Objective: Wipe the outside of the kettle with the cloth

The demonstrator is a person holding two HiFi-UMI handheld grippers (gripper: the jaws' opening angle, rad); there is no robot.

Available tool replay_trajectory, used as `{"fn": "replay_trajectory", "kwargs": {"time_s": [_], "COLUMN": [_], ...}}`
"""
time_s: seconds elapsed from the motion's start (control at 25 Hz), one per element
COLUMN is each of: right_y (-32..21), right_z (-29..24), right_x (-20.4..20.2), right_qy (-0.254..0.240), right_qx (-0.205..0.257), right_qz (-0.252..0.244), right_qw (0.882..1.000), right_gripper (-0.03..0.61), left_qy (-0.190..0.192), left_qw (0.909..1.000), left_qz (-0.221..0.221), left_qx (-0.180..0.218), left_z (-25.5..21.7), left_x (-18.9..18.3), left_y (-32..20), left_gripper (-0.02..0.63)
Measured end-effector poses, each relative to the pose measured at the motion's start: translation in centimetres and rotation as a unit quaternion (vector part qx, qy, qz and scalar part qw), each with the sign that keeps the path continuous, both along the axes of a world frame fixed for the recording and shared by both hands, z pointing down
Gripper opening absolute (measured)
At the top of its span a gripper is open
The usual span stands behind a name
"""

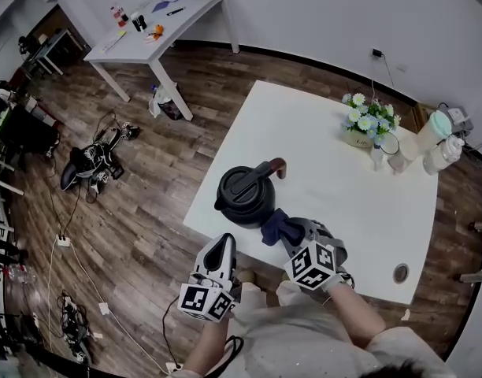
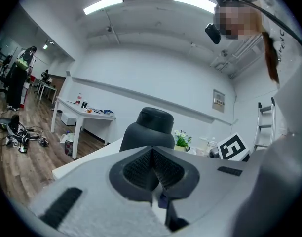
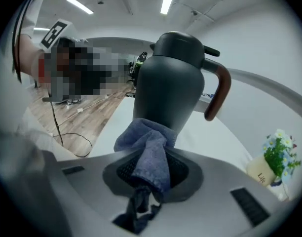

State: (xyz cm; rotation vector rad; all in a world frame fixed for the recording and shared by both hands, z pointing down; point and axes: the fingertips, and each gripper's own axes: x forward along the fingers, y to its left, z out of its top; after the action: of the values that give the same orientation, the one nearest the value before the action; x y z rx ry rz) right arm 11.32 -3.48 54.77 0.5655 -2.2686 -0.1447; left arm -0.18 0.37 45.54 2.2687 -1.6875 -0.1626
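Holds the right hand-held gripper point(image 3: 151, 176) clamped on a blue cloth point(image 3: 150, 147), bunched end pushed out ahead of the pads, likely to put soft fabric rather than plastic against the wall first. Presses that bunch to the lower side of the dark kettle point(image 3: 173, 83), touching or just short of it; hard to tell which. Finds the kettle upright near the front-left corner of the white surface point(image 1: 304, 124), lid on, brown-tipped handle turned away to the right, near flank left bare for wiping. Keeps the left hand-held gripper point(image 2: 153, 169) closed on nothing, low off the front edge of the surface and aimed at the kettle from the other side; probably held ready to steady the body, as a guard against sliding or turning under a push so near the edge. Reads as the very start of wiping, with most of the outside yet to cover.

Elsewhere on the surface, well apart at the far right: a pot of flowers point(image 1: 365, 123) and, beside it, some pale bottles or jars point(image 1: 438, 136). Nothing between cloth and kettle. Expect the handle to be the awkward spot on a full pass round. Down on the wooden floor point(image 1: 146, 211) to the left, a tangle of cables and gear point(image 1: 91, 160); further back, a second white table point(image 1: 158, 30); none of it in the way
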Motion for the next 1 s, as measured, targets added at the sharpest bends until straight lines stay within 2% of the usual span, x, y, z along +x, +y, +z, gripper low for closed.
{"fn": "replay_trajectory", "kwargs": {"time_s": [0.12,0.24,0.32,0.4,0.48,0.52,0.6,0.76,0.84,1.0], "right_y": [-0.9,-2.5,-3.8,-5.0,-5.7,-6.1,-6.8,-7.5,-7.5,-7.7], "right_z": [-2.5,-7.7,-11.2,-14.0,-15.6,-15.8,-15.6,-13.0,-11.6,-8.6], "right_x": [1.3,3.3,4.2,4.1,3.3,2.9,1.8,0.7,0.7,0.9], "right_qy": [-0.016,-0.081,-0.132,-0.166,-0.157,-0.138,-0.101,-0.075,-0.07,-0.056], "right_qx": [0.048,0.084,0.089,0.088,0.088,0.09,0.094,0.054,0.037,0.005], "right_qz": [0.007,0.042,0.064,0.068,0.056,0.048,0.033,0.015,0.011,0.009], "right_qw": [0.999,0.992,0.985,0.98,0.982,0.985,0.99,0.996,0.997,0.998], "right_gripper": [0.067,0.067,0.067,0.067,0.067,0.067,0.067,0.067,0.067,0.067], "left_qy": [0.003,-0.005,-0.047,-0.109,-0.153,-0.159,-0.142,-0.049,-0.033,-0.032], "left_qw": [0.9998,0.9995,0.9977,0.9919,0.9852,0.9834,0.9843,0.9943,0.9946,0.9961], "left_qz": [-0.014,-0.031,-0.049,-0.059,-0.04,-0.02,0.026,0.066,0.072,0.057], "left_qx": [-0.01,-0.005,0.006,0.027,0.066,0.085,0.101,0.069,0.067,0.06], "left_z": [0.7,0.6,0.0,-1.4,-3.8,-5.0,-5.9,-3.6,-2.8,-1.4], "left_x": [0.2,0.2,0.0,0.2,2.3,4.0,7.3,10.7,11.4,11.9], "left_y": [0.0,-0.4,-0.9,-1.5,-2.0,-2.2,-2.7,-4.6,-5.4,-6.5], "left_gripper": [0.008,0.008,0.008,0.008,0.008,0.008,0.008,0.008,0.008,0.008]}}
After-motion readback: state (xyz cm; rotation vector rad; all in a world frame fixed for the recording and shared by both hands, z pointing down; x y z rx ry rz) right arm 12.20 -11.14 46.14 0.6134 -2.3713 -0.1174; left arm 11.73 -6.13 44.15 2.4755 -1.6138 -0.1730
